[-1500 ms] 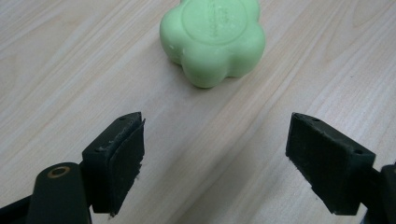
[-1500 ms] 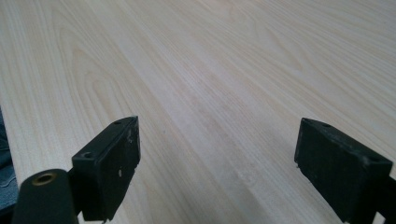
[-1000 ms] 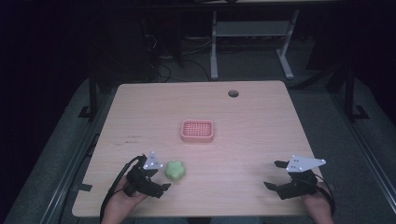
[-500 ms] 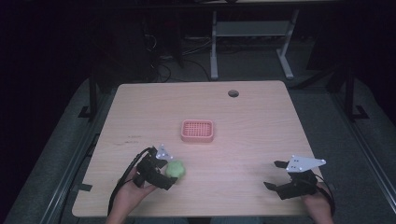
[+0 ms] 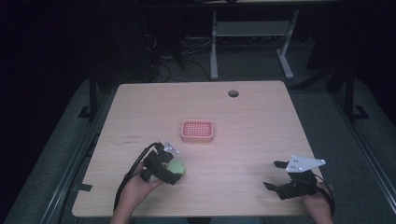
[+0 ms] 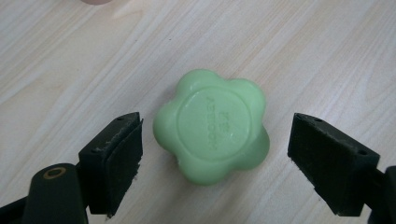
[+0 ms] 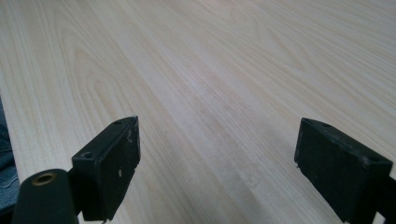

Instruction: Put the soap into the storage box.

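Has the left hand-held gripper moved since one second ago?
Yes. The left hand-held gripper has moved right, toward the soap, which now sits between its open jaws; the basket lies beyond it.

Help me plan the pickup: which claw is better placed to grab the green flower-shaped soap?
Left. The left claw is open with a jaw on each side of the green flower-shaped soap. The right claw sits open far across the wooden table.
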A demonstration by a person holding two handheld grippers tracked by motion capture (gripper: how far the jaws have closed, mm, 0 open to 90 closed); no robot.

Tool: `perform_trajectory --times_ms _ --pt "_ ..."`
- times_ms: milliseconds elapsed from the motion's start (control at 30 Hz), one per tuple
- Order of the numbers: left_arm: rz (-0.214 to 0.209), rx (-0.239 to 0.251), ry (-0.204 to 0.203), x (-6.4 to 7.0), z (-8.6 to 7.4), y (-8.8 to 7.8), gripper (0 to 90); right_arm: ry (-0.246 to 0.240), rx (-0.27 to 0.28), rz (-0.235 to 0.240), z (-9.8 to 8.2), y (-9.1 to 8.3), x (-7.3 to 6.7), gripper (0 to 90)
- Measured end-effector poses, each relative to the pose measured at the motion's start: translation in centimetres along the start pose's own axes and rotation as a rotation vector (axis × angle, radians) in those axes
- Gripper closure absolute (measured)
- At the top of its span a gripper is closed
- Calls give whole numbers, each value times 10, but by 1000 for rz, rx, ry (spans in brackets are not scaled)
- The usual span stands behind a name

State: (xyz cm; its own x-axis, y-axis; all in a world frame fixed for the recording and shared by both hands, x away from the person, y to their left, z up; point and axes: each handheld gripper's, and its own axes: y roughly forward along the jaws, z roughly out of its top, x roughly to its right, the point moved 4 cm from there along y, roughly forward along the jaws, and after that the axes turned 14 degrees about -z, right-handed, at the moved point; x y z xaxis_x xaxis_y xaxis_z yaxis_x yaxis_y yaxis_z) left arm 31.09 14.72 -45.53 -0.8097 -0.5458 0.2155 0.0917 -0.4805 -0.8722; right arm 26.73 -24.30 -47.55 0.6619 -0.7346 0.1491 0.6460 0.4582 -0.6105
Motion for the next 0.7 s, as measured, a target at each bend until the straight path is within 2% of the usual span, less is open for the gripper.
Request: perform_trajectory --times_ms 100,367,633,700 --pt "5 -32 -6 -3 2 5 179 2 0 1 0 0 0 138" --pt "7 -56 -36 -5 5 13 180 -2 0 2 0 0 -1 138" --pt "11 -84 -39 -7 7 19 204 1 1 2 0 0 -1 138" --pt "9 -95 -51 -8 7 20 212 0 3 1 1 -1 0 138"
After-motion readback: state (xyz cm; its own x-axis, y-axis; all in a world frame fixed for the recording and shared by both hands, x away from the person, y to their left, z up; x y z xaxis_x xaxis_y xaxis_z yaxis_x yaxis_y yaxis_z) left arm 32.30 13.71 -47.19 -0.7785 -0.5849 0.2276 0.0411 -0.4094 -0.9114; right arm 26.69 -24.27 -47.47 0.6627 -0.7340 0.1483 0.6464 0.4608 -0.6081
